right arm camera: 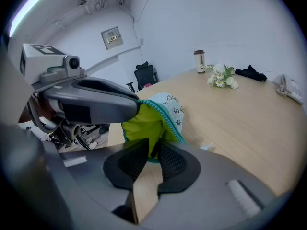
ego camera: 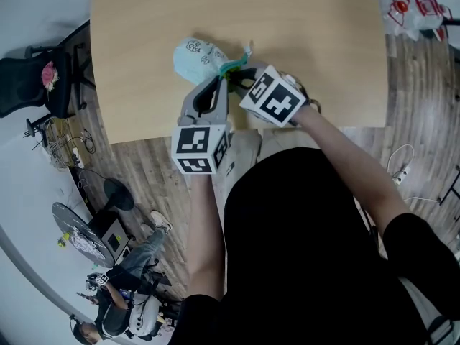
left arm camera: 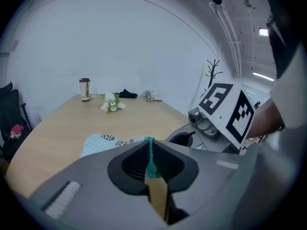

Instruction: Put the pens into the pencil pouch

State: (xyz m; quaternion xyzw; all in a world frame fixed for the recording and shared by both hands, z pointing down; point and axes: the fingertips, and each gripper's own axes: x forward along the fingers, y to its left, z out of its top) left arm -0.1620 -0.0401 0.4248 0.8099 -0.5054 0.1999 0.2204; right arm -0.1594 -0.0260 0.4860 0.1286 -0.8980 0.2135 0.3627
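The pale wooden desk [ego camera: 144, 49] fills the upper part of the head view, with wood-plank floor [ego camera: 144, 171] below its near edge. The person's black-clad torso [ego camera: 302, 250] takes up the lower right, both forearms reaching forward to the near edge of the desk. A black office chair [ego camera: 32, 85] stands off the desk's left side.

The two tools meet at the pencil pouch [ego camera: 198, 57], which lies on the desk close to the near edge. It is light blue with dark doodles, trimmed in teal and lined in bright green. Its mouth faces the person.

The left tool [left arm camera: 149, 150] has its jaws nearly together, clamped on the teal zipper edge of the mouth. The right tool [right arm camera: 152, 150], just beside it, keeps its jaws narrow on the opposite rim, where the green lining [right arm camera: 144, 126] shows. A small dark piece sits between its pads; what it is cannot be told.

Near the far edge of the desk stand a tumbler [left arm camera: 85, 89], a small bunch of white flowers [left arm camera: 112, 103], a dark cloth [left arm camera: 127, 94] and a white phone [left arm camera: 153, 96].
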